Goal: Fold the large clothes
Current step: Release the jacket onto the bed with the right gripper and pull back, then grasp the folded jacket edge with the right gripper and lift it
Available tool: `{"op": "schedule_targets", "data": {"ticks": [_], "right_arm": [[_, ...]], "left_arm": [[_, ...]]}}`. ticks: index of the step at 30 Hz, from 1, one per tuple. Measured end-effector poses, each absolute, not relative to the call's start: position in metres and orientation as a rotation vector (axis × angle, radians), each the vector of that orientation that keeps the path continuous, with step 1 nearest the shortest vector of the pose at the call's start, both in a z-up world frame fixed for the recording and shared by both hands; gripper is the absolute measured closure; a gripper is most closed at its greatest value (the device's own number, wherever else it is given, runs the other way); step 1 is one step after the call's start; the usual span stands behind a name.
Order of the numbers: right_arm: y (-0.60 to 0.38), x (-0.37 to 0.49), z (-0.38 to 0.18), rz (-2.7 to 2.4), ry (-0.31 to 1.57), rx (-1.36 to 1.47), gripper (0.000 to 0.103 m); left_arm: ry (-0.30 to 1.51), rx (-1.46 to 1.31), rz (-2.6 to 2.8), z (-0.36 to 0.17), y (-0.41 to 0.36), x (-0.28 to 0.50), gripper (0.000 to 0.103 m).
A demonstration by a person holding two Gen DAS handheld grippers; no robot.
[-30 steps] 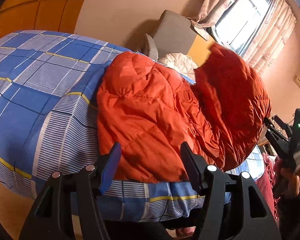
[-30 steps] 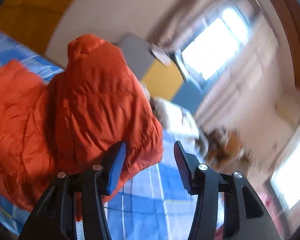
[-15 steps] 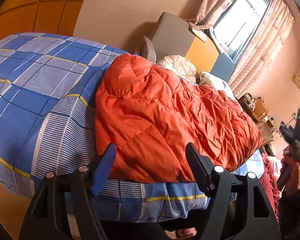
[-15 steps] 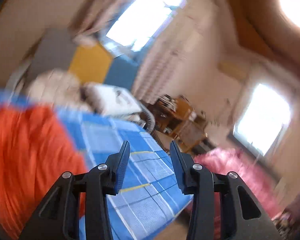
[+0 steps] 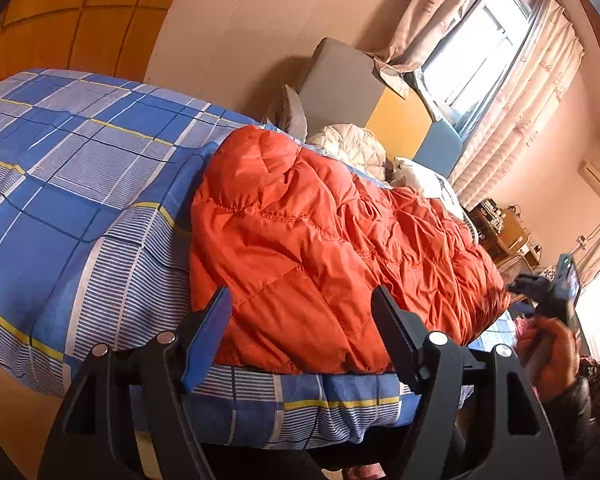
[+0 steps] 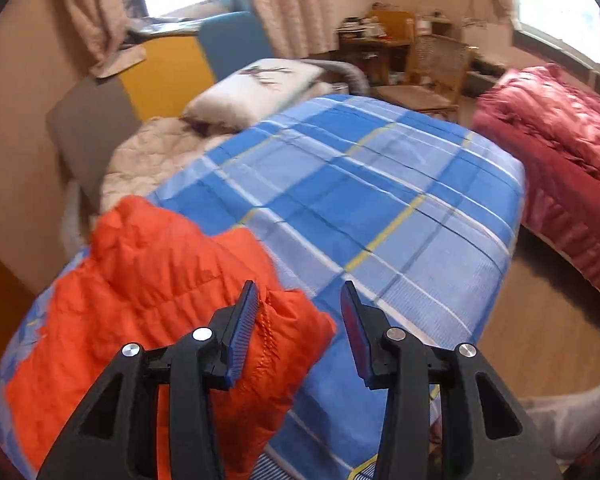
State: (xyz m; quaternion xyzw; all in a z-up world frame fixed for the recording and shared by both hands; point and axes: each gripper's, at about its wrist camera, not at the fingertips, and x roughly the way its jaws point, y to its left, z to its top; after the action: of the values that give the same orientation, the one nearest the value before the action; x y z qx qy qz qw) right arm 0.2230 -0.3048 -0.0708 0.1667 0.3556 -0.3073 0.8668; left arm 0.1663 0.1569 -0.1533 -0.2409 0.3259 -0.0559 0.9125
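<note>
Lowered since a second ago, the quilted orange jacket (image 5: 332, 248) is laid flat on the blue checked bedspread (image 5: 80, 184). Left gripper (image 5: 302, 316) is held wide, empty; right gripper (image 6: 298, 312), at three o'clock, is opening, empty.

The jacket (image 5: 332, 248) lies on the bed (image 5: 80, 184); pillows (image 6: 256, 88) behind it.

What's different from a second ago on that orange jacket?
The right half of the orange jacket, held up over the rest a second ago, now lies spread flat on the plaid bedspread. The right gripper has let go and swung clear, jaws opening with nothing pinched. The left gripper stayed open at the near edge.
</note>
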Motion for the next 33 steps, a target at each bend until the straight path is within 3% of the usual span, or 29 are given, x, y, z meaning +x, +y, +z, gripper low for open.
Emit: {"op": "schedule_targets", "data": {"ticks": [9,11,20,28,30,33], "right_arm": [[-0.285,0.218,-0.083,-0.679,0.696,0.29,0.049],[-0.286,0.216,-0.087,-0.674,0.703,0.306,0.041],[-0.304,0.215,-0.104,-0.566,0.756,0.477,0.029],[-0.301,0.226,-0.116,-0.361,0.764,0.594,0.029],[-0.298,0.228,-0.116,-0.351,0.757,0.579,0.035],[-0.292,0.231,-0.112,-0.309,0.732,0.56,0.057]], "left_arm": [[0.685,-0.498,-0.121,-0.159,0.158,0.17,0.031],[0.682,-0.482,-0.129,-0.158,0.155,0.17,0.031],[0.71,-0.401,-0.151,-0.161,0.136,0.175,0.032],[0.739,-0.391,-0.14,-0.166,0.135,0.178,0.032],[0.747,-0.406,-0.142,-0.169,0.137,0.18,0.033],[0.761,-0.41,-0.145,-0.174,0.138,0.184,0.033]]}}
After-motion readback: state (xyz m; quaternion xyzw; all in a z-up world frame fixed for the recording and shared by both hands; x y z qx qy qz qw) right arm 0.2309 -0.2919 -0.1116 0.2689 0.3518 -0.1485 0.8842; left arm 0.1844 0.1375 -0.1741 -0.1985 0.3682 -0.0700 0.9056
